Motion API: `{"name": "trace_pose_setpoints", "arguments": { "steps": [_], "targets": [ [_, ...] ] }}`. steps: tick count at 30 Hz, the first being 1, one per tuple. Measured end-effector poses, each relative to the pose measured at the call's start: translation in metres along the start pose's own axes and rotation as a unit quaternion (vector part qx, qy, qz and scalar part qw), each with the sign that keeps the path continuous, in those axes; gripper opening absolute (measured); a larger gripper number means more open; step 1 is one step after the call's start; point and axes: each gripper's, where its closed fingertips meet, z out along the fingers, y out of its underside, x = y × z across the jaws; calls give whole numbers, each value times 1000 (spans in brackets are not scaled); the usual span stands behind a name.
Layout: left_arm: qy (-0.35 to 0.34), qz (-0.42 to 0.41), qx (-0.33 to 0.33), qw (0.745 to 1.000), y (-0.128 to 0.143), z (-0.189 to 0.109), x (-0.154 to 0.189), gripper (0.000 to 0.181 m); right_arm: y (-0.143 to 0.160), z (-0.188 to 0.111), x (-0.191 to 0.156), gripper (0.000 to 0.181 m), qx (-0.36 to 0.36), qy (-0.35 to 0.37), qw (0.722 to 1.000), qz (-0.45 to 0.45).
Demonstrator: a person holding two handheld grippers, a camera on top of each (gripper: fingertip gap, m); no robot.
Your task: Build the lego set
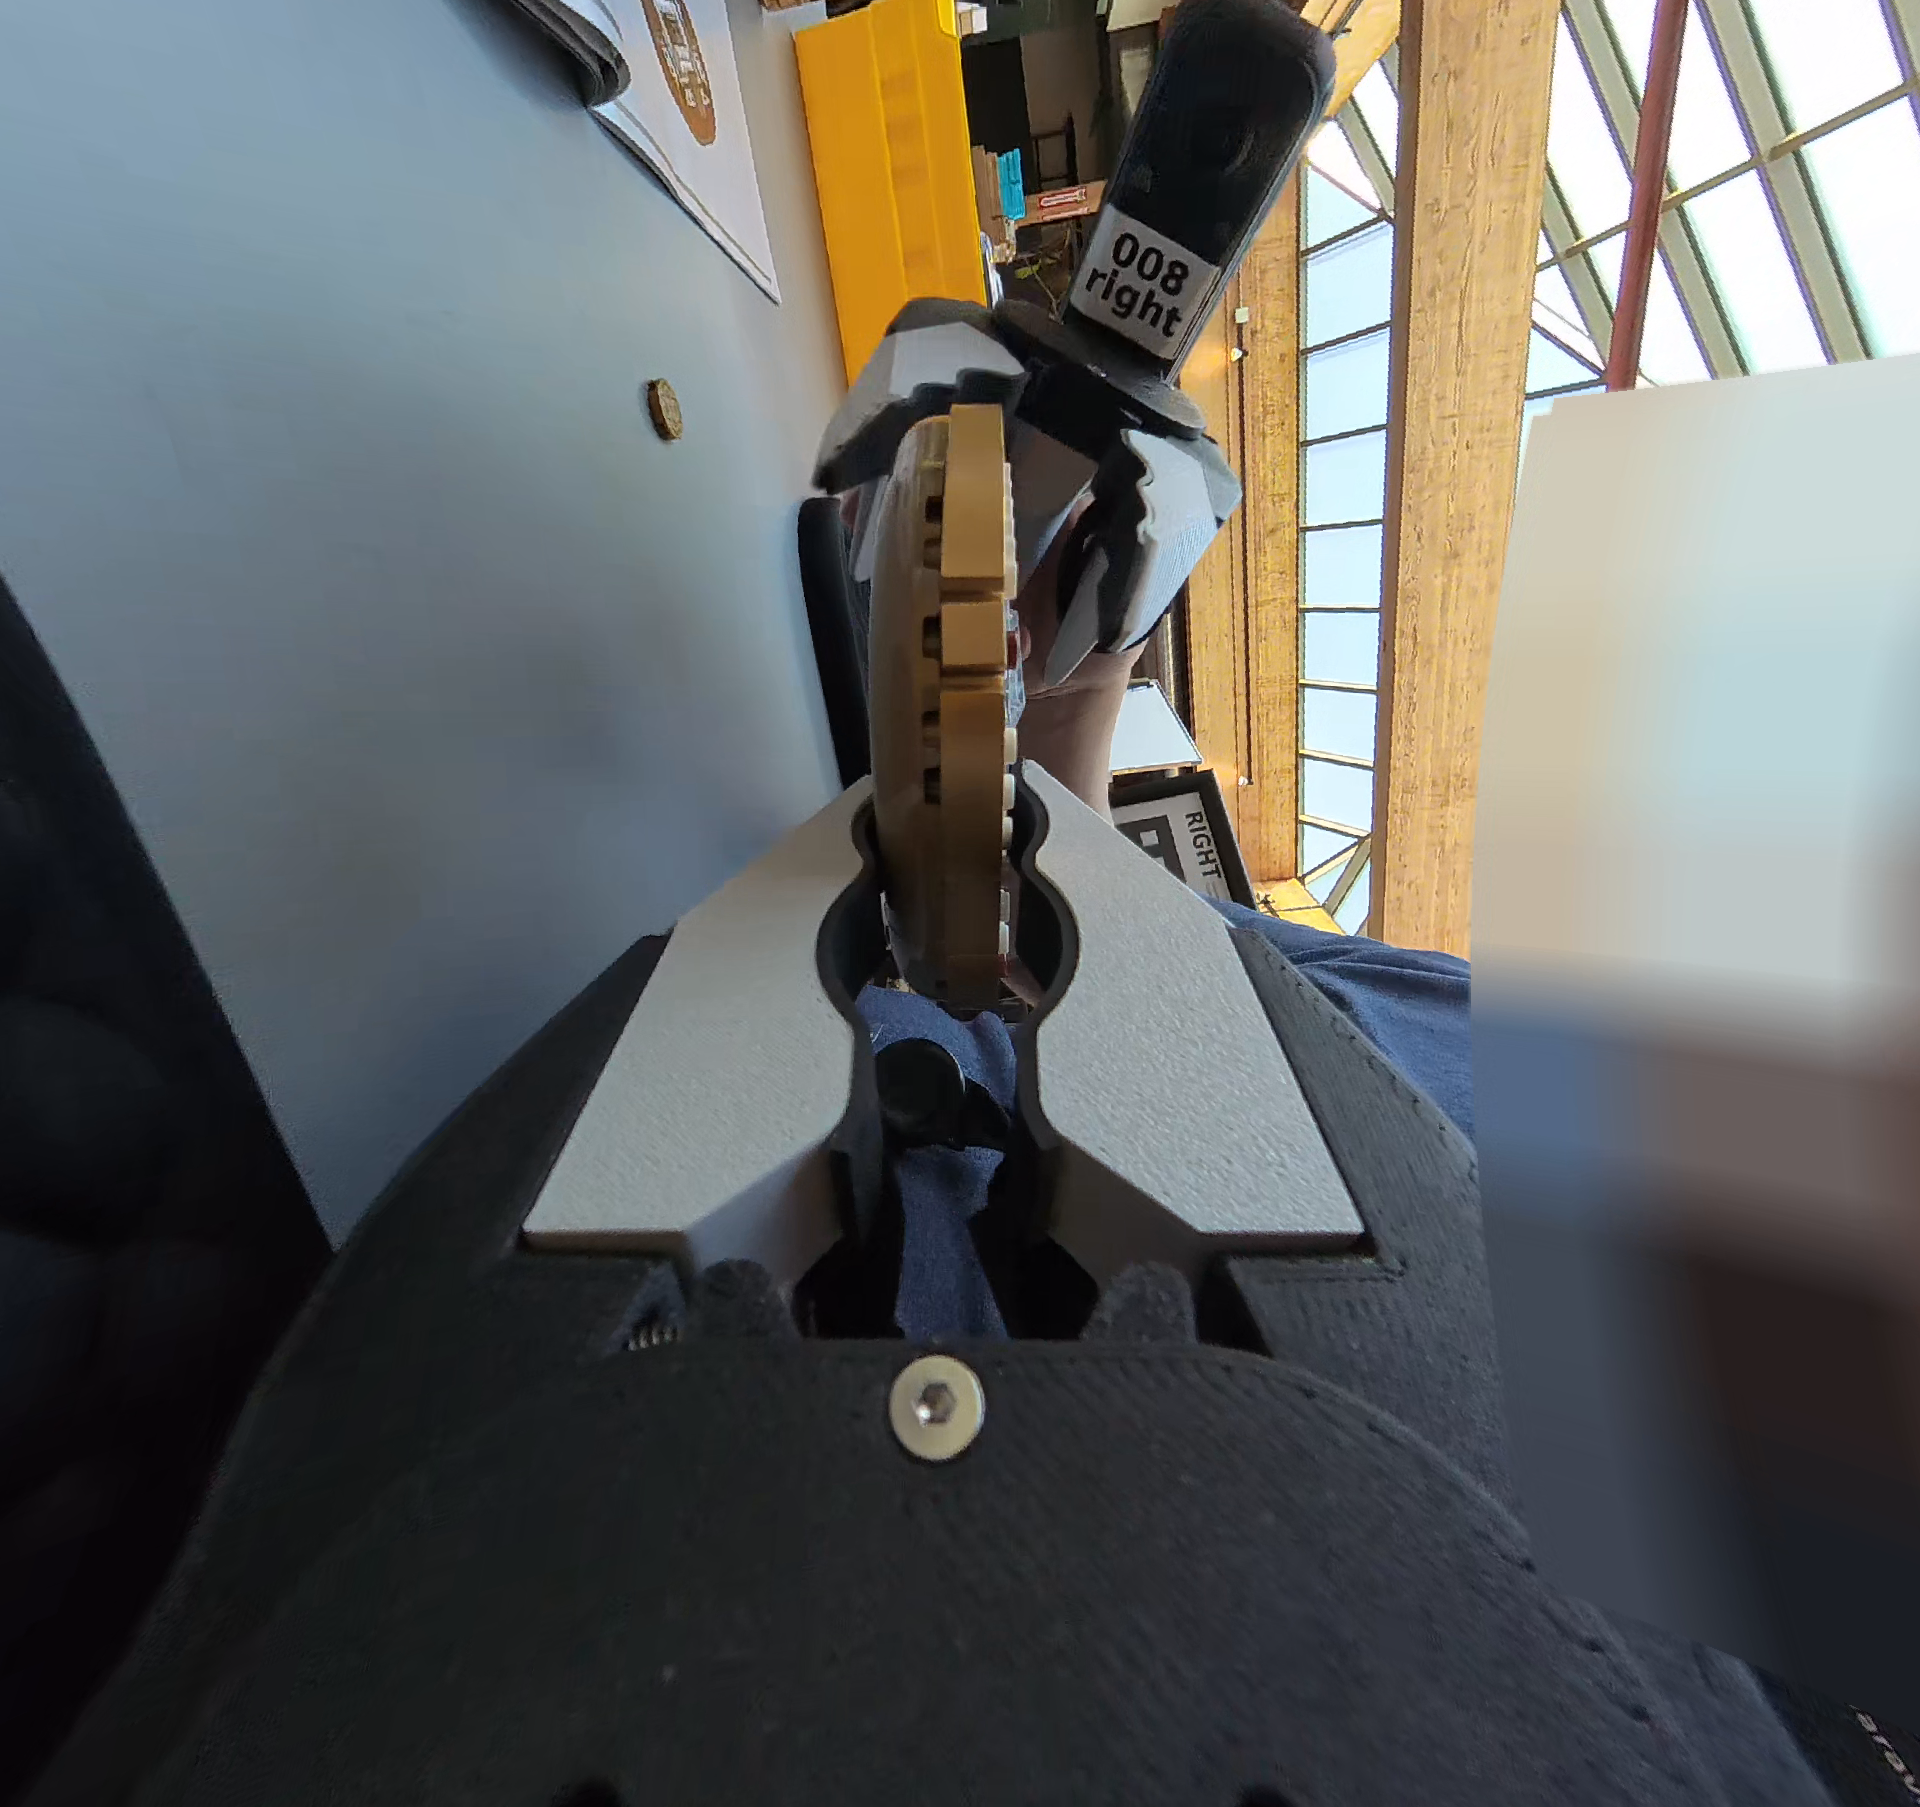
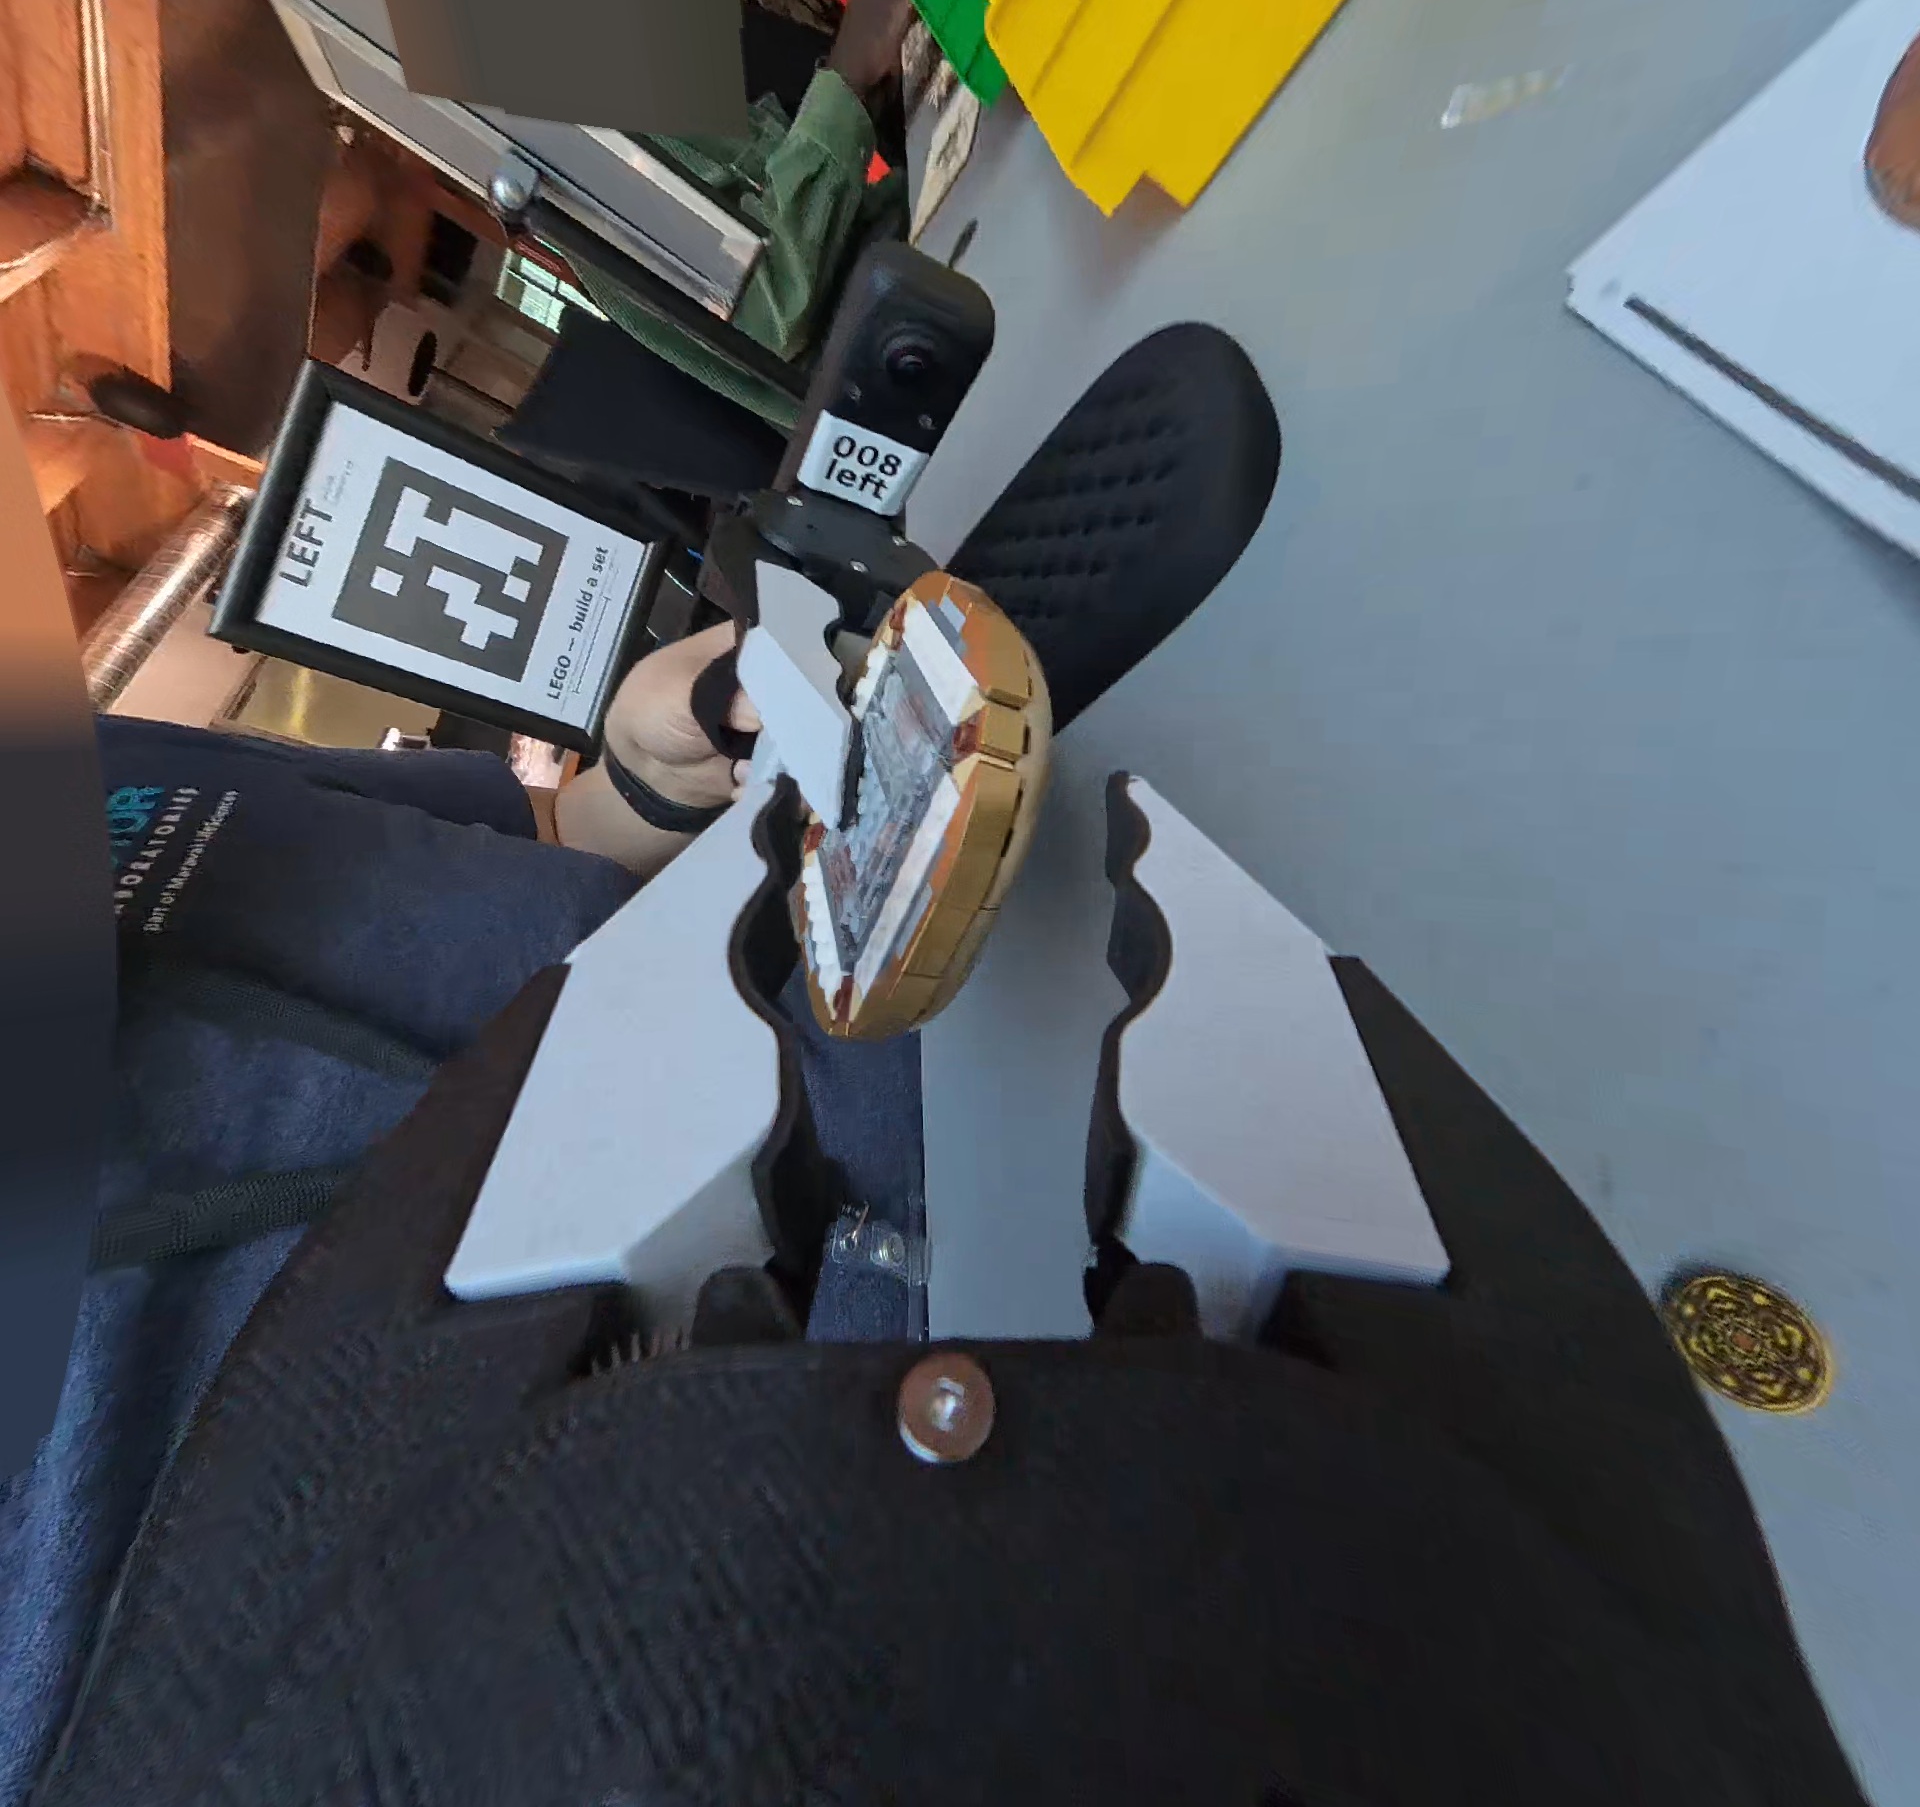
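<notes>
A round gold lego disc [image 1: 971, 614] with white and grey bricks on one face [image 2: 894, 822] is held in the air beside the grey table [image 2: 1455, 770]. My left gripper [image 1: 948, 796] is shut on the disc's edge. It also shows in the right wrist view [image 2: 862, 770], with one white finger [image 2: 795, 697] across the brick face. My right gripper [image 2: 948, 789] is open, and the disc sits between its fingertips, nearer the left finger. In the left wrist view the right gripper [image 1: 971, 604] straddles the disc's far end with its fingers spread.
A small round gold printed tile [image 2: 1745, 1342] lies on the table, also in the left wrist view [image 1: 662, 409]. A yellow bin [image 2: 1143, 22], an open instruction booklet [image 2: 1766, 303], a black chair back [image 2: 1132, 500] and a framed marker sign [image 2: 436, 562] are around. A person's hand [image 2: 665, 718] holds the left gripper. There is about 4 centimetres between the tips of the two grippers.
</notes>
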Motion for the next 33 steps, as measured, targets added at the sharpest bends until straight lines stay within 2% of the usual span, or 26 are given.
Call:
{"name": "trace_pose_setpoints", "arguments": {
  "steps": [2,5,8,9,19,33],
  "targets": [
    [-3,1,-6,1000,3,2,-1,18,8,6,3,57,-17,5,1000,7],
    [-7,2,-11,1000,6,5,-2,18,9,10,-2,42,-24,-23,999,19],
    [-4,2,-11,1000,6,6,-1,18,11,13,0,40,-34,-28,999,26],
    [-4,3,-11,1000,6,7,-1,18,12,14,0,33,-38,-29,999,25],
    [-39,39,-21,998,7,10,-4,18,14,11,2,29,-20,-56,996,64],
    [-22,39,0,999,4,13,-4,25,17,10,-3,21,-1,-88,993,80]
  ]
}}
